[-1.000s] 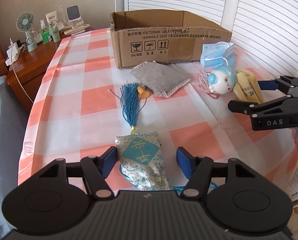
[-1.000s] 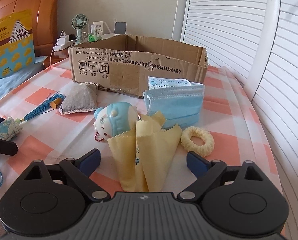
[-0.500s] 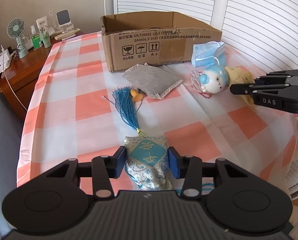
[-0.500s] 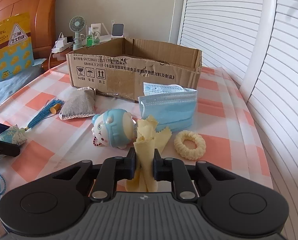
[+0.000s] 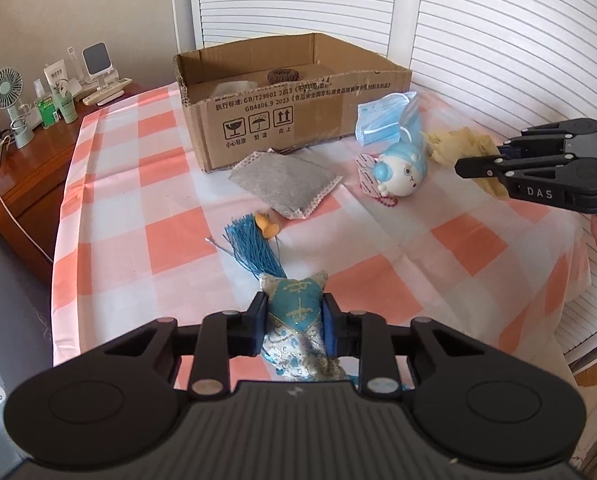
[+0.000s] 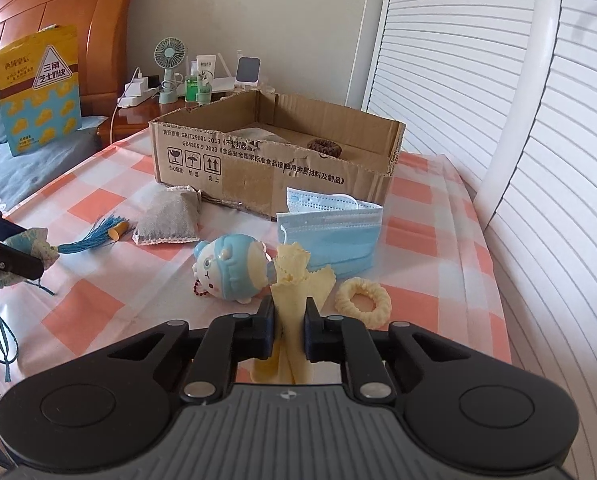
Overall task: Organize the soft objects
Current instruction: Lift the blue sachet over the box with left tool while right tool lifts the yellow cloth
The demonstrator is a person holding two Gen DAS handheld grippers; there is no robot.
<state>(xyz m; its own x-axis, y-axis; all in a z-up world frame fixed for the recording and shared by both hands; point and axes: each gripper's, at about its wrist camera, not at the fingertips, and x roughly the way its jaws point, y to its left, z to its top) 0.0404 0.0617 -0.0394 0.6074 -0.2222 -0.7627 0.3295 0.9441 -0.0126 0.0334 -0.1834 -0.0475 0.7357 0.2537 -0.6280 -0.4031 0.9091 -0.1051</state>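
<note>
My left gripper (image 5: 293, 320) is shut on a blue embroidered sachet (image 5: 296, 308) with a blue tassel (image 5: 252, 250), lifted a little above the checked tablecloth (image 5: 158, 232). My right gripper (image 6: 289, 330) is shut on a folded yellow cloth (image 6: 298, 280), raised off the table; both also show in the left wrist view (image 5: 474, 164). An open cardboard box (image 5: 294, 108) stands at the back with a brown scrunchie (image 6: 324, 147) inside. A grey pouch (image 5: 284, 182), a blue-and-white plush toy (image 5: 402, 164), blue face masks (image 6: 332, 232) and a yellow scrunchie (image 6: 362, 300) lie in front of the box.
A wooden nightstand (image 5: 22, 160) to the left carries a small fan (image 5: 6, 108), bottles and chargers. White louvred doors (image 5: 498, 40) stand behind and to the right. A bed with a yellow snack bag (image 6: 38, 88) lies left of the table. The table's front edge is near me.
Both grippers closed on their items: the left on the sachet, the right on the yellow cloth. Both have since lifted them off the table, and the views now sit higher.
</note>
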